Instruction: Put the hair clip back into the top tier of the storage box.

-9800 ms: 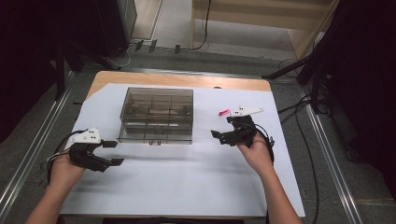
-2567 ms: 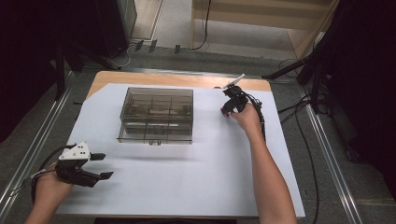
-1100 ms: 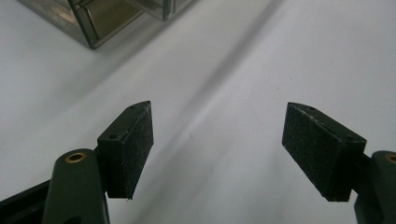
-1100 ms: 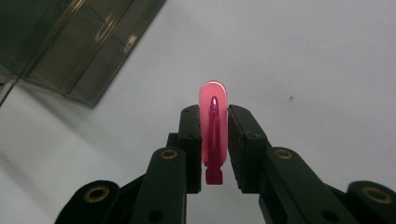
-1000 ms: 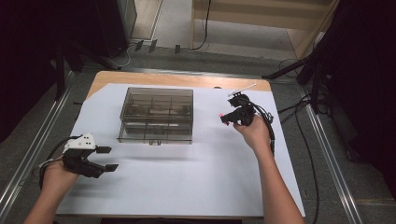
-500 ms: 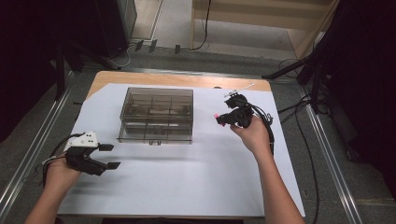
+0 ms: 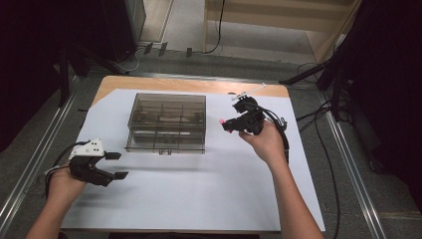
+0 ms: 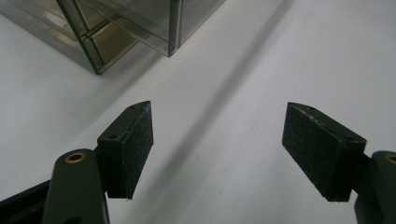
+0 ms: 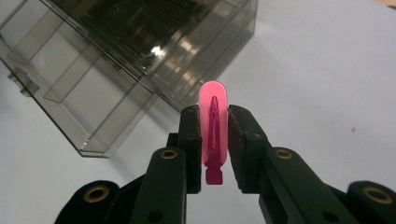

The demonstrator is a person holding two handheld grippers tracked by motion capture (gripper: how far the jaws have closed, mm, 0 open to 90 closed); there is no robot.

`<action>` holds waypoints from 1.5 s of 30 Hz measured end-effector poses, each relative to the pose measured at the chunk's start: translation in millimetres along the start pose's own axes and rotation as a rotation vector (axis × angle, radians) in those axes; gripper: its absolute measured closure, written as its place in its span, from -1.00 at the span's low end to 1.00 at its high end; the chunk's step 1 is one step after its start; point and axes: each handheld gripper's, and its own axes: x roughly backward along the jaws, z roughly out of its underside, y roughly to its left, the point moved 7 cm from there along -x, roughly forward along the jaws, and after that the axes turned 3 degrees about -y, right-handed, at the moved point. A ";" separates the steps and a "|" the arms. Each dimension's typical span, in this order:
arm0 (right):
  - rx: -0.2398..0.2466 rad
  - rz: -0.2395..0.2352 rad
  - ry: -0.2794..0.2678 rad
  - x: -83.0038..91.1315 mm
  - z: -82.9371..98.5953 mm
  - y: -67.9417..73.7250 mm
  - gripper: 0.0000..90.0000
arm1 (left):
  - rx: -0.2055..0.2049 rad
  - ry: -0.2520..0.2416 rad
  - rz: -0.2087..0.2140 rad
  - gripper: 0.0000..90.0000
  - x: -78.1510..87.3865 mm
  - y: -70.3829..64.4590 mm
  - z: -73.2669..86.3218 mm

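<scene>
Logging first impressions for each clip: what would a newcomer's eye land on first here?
First the bright pink clip, pinched upright between the jaws of the right gripper, which is held above the white sheet just right of the box. Next the smoky clear compartment box at the table's middle, lid closed. The left gripper waits open at the near left.

Clip (image 9: 213,135): bright pink, translucent, darker magenta end. Organizer box (image 7: 167,123): smoky grey-brown, see-through, grid of dividers. Surface (image 7: 199,194): white sheet, tan wood far edge. Right claw (image 9: 214,140) and left claw (image 8: 217,154): black, brass-coloured rivets.
</scene>
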 end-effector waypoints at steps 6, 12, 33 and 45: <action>0.021 -0.018 -0.012 5.5 -6.1 12.0 0.71 | 0.001 -0.001 -0.001 -0.42 0.4 0.2 0.1; 0.059 -0.037 -0.017 7.2 -12.3 29.1 0.71 | 0.000 0.001 0.000 -0.42 0.0 0.2 -0.2; 0.128 -0.074 0.021 -9.9 -17.1 61.7 0.71 | -0.003 -0.002 -0.002 -0.42 0.6 -0.1 -0.7; 0.162 -0.097 0.062 -29.2 -18.8 74.8 0.71 | -0.007 -0.005 -0.017 -0.42 6.0 -3.0 3.1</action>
